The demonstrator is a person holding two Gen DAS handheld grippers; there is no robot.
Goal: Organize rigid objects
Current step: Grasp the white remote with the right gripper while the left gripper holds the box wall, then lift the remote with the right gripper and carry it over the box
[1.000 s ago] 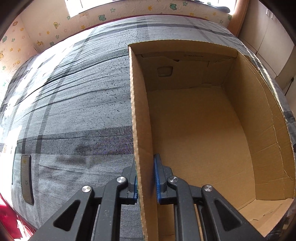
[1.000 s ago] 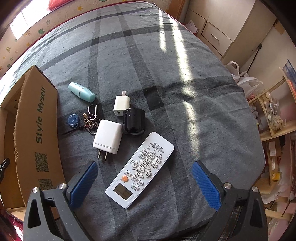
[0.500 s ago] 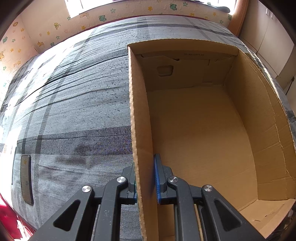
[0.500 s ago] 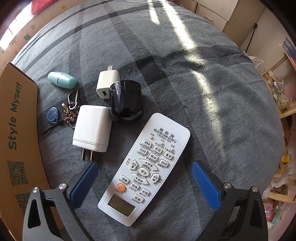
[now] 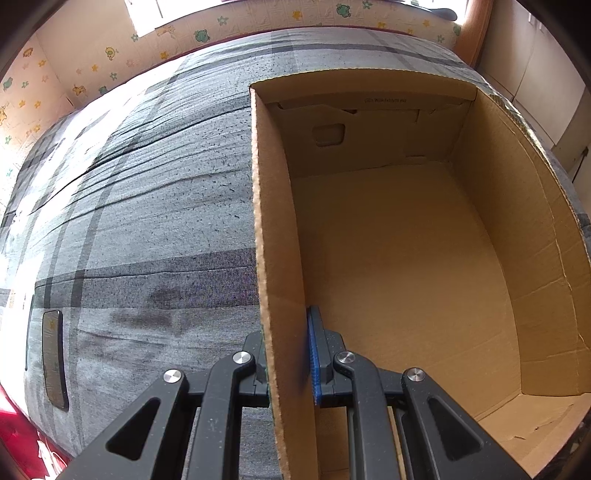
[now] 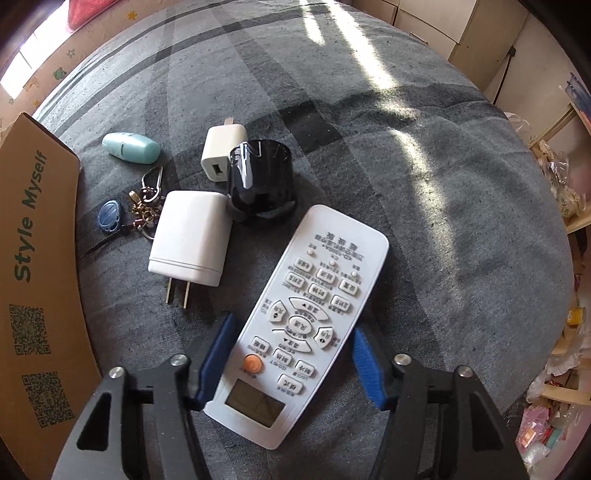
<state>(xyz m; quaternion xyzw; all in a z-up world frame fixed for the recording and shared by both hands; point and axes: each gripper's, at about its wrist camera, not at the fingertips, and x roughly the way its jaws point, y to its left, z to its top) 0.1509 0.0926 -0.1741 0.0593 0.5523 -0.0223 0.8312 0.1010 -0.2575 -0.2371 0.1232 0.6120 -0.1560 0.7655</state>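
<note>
My left gripper (image 5: pixel 290 354) is shut on the left wall of an open, empty cardboard box (image 5: pixel 273 229). In the right wrist view the box's outer wall (image 6: pixel 33 258) stands at the left. My right gripper (image 6: pixel 291 354) is open and straddles the lower end of a white remote control (image 6: pixel 306 314); its left pad is close to the remote's edge, and I cannot tell if it touches. Beyond lie a large white plug charger (image 6: pixel 190 240), a small white charger (image 6: pixel 221 153), a black round cylinder (image 6: pixel 260 181), a key bunch with a blue fob (image 6: pixel 129 210) and a teal capsule (image 6: pixel 131 147).
Everything rests on a grey plaid bedspread (image 6: pixel 424 184). A dark phone (image 5: pixel 53 360) lies at the bed's left edge in the left wrist view. Cupboards (image 6: pixel 443 22) and cluttered shelves (image 6: pixel 565 192) stand beyond the bed at the right.
My right gripper has come down and forward over the remote, and its jaws have narrowed around the remote's lower end. My left gripper holds the box wall as before.
</note>
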